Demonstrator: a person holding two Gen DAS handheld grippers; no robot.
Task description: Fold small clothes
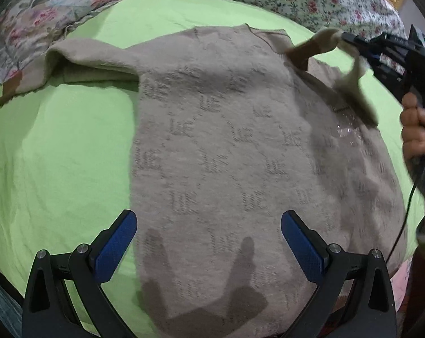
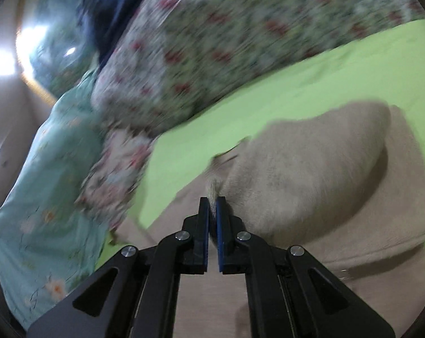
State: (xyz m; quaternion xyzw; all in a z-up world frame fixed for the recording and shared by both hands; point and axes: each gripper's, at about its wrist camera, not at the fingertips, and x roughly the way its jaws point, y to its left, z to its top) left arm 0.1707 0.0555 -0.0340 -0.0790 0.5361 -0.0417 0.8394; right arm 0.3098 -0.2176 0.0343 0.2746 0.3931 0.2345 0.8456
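- across the left wrist view, the beige sweater (image 1: 226, 146) is lying flat on the green sheet (image 1: 57, 155), body spread toward the camera and one sleeve (image 1: 71, 62) stretching out to the far left.
- the left gripper (image 1: 208, 239) is hovering over the hem with its jaws standing wide apart and nothing between them; its shadow is falling on the knit.
- the right gripper (image 1: 350, 39) is pinching the other sleeve (image 1: 325, 42) near its brown cuff, and the fabric is hanging in the air, blurred. the person's hand (image 1: 418, 129) is gripping the handle.
- risk here: with nothing pinning the body, the sleeve pull is likely dragging the whole sweater sideways and rumpling the flat panel, so the fold line would be landing crooked.

- through the right wrist view, the right gripper (image 2: 212, 205) is showing its blue pads pressed nearly together on a thin tuft of sleeve (image 2: 296, 174) fabric, with beige knit ballooning beyond the tips.
- the floral quilt (image 2: 198, 50) and background are smearing, so the hand appears to be swinging fast.
- risk here: the bite is looking shallow, right at the fingertips, so a quick swing could be slipping the fuzzy knit out mid-air, dropping the sleeve short or twisted on the sweater.
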